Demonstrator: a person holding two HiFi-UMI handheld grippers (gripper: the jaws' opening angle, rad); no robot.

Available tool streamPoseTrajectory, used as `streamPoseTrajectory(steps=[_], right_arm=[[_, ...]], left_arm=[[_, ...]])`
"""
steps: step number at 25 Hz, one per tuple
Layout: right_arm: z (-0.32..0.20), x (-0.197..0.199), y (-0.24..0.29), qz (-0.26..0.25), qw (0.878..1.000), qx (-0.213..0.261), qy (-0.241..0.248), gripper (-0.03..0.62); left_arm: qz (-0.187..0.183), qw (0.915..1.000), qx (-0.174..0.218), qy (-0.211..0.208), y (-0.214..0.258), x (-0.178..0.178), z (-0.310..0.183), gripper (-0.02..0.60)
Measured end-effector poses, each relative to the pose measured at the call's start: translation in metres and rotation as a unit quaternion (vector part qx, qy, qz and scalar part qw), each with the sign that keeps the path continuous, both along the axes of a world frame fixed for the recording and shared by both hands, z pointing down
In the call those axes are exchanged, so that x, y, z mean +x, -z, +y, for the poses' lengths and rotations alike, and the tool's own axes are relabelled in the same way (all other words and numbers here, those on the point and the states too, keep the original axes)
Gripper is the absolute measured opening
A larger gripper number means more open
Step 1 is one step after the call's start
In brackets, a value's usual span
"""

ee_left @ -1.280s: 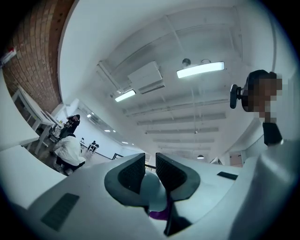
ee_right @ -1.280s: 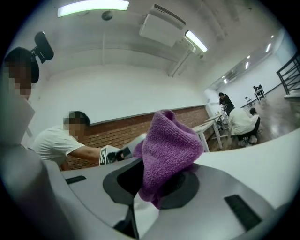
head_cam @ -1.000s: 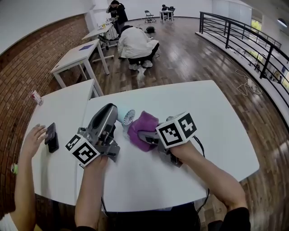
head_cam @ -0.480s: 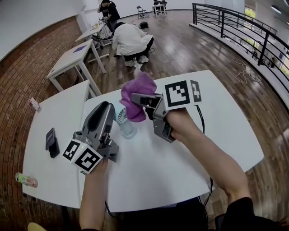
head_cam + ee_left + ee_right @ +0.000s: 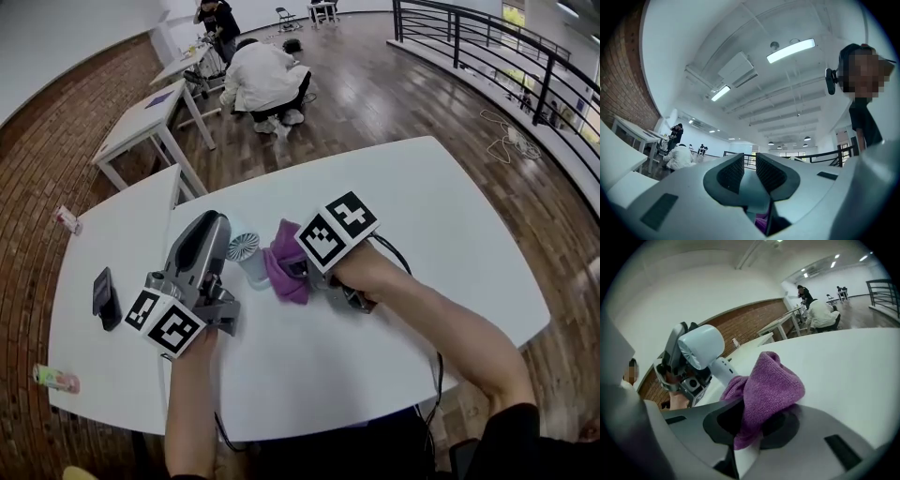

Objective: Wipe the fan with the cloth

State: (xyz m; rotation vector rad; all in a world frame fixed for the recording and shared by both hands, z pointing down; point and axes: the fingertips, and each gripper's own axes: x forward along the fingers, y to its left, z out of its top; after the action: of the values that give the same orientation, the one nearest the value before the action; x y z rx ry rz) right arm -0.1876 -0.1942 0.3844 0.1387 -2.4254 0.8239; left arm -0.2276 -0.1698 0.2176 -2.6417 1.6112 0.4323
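A small pale blue hand fan (image 5: 246,253) is held over the white table (image 5: 450,225), its round grille facing up. My left gripper (image 5: 225,236) is shut on the fan, and pale blue fills the gap between its pads (image 5: 732,172). My right gripper (image 5: 292,272) is shut on a purple cloth (image 5: 284,265), which bunches out of its jaws and rests against the fan's stem. In the right gripper view the cloth (image 5: 764,390) covers the lower stem of the fan (image 5: 702,351), with the left gripper (image 5: 675,373) behind it. The right fingertips are hidden by cloth.
A dark phone (image 5: 106,297) lies on the adjacent white table at left, with a small green and pink item (image 5: 54,378) near its front edge. A black cable (image 5: 405,253) trails from the right gripper. A person (image 5: 262,80) crouches on the wood floor beyond, near other tables.
The right gripper, raised with the cloth half a second ago, has come back down beside the fan's stem. The left gripper has kept its place. A hand by the phone has left the view.
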Motion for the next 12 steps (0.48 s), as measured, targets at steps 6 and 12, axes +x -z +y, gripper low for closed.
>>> streamPoseTrajectory(steps=[6,12], right_arm=[[-0.037,0.019,0.146,-0.243,0.966,0.066,-0.064,0.069],[-0.019,-0.015,0.171,-0.283,0.957,0.056,0.0,0.069]], left_arm=[[0.032,0.9995,0.001,-0.001,-0.001,-0.008,0.001,0.077],[0.057,0.9972,0.012,-0.048,-0.001,-0.009,-0.006,0.077]])
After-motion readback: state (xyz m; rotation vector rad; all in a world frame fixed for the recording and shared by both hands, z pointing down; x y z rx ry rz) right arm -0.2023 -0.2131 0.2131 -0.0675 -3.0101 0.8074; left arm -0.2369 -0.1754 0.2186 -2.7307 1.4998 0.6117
